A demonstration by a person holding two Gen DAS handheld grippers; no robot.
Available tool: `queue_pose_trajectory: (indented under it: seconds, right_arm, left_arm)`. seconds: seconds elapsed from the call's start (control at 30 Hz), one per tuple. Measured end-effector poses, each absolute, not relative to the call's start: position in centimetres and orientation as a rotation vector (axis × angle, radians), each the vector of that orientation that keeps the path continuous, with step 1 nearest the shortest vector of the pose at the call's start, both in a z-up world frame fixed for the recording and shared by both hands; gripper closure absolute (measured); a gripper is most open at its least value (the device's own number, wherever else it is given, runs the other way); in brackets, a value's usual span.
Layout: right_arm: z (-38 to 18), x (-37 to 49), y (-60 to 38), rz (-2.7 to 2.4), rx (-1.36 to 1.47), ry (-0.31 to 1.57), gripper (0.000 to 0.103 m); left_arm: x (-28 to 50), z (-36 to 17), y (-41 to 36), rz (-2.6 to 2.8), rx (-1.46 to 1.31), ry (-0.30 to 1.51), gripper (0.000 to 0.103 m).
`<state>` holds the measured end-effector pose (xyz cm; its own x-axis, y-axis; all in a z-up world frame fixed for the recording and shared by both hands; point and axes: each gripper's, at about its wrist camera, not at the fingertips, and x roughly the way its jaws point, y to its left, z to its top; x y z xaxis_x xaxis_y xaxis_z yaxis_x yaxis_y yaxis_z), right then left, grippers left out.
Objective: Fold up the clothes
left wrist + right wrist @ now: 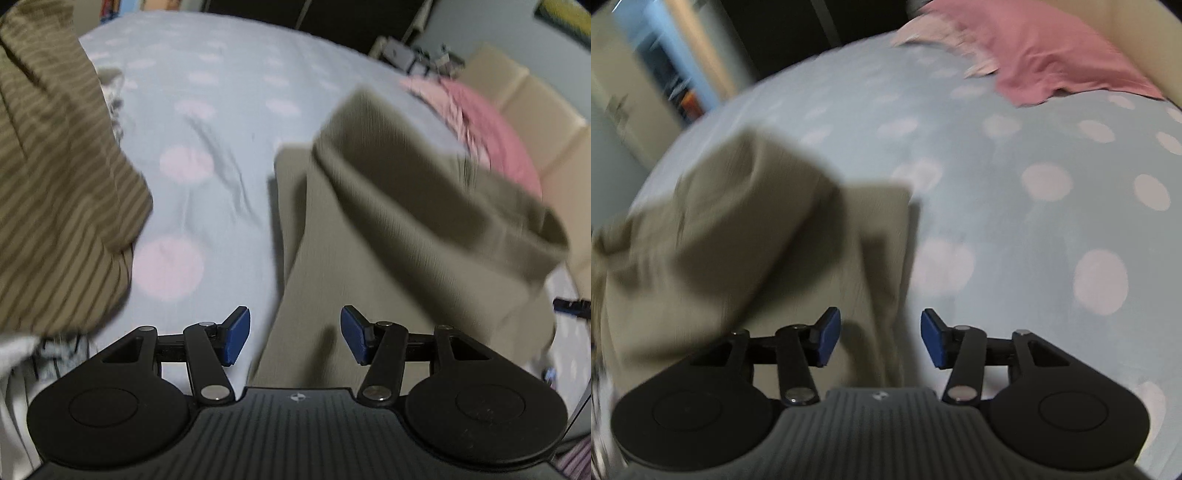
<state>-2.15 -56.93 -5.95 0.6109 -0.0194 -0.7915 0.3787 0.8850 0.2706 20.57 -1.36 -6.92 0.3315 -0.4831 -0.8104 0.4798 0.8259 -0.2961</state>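
I'm working in a home bedroom: a bed (1015, 221) under a pale blue sheet with pink dots fills both views, loose clothes lie on it, a padded beige headboard (532, 110) runs along one side, and a doorway (661, 66) opens beyond.

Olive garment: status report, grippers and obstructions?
Left gripper and right gripper open, empty. Olive garment partly folded on bedsheet. Striped garment alongside, clear.
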Motion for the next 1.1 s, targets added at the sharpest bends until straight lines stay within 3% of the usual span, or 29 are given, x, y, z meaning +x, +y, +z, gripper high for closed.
queue_pose_trajectory:
  seconds: [0.5,0.53,0.6,0.67,0.7,0.87,1.1]
  right_arm:
    - [-11.3,-1.1,-55.2,-0.134,0.335,1.079,0.043]
    - [-11.5,-0.8,-55.0,-0.133,0.321,1.088,0.044]
    - [-11.4,-0.2,-54.7,-0.12,0.307,1.102,0.06]
    - [-10.9,0.3,-54.0,-0.114,0.262,1.122,0.069]
    - [-10.6,0.5,-53.8,-0.111,0.243,1.13,0.07]
    - [-8.1,0.5,-53.9,-0.11,0.258,1.098,0.077]
    - [-4.1,-0.1,-53.1,-0.099,0.232,1.045,0.081]
  left_arm:
    - [20.9,-11.0,-4.6,-0.616,0.101,1.173,0.052]
    - [21.0,-11.1,-4.8,-0.611,0.103,1.182,0.053]
    - [21.2,-11.1,-5.2,-0.596,0.118,1.195,0.06]
    - [21.1,-10.6,-5.5,-0.584,0.136,1.201,0.069]
    - [21.0,-10.2,-5.7,-0.578,0.154,1.2,0.076]
    - [20.8,-7.6,-5.2,-0.545,0.153,1.214,0.093]
    - [19.7,-2.2,-3.9,-0.571,0.099,1.167,0.095]
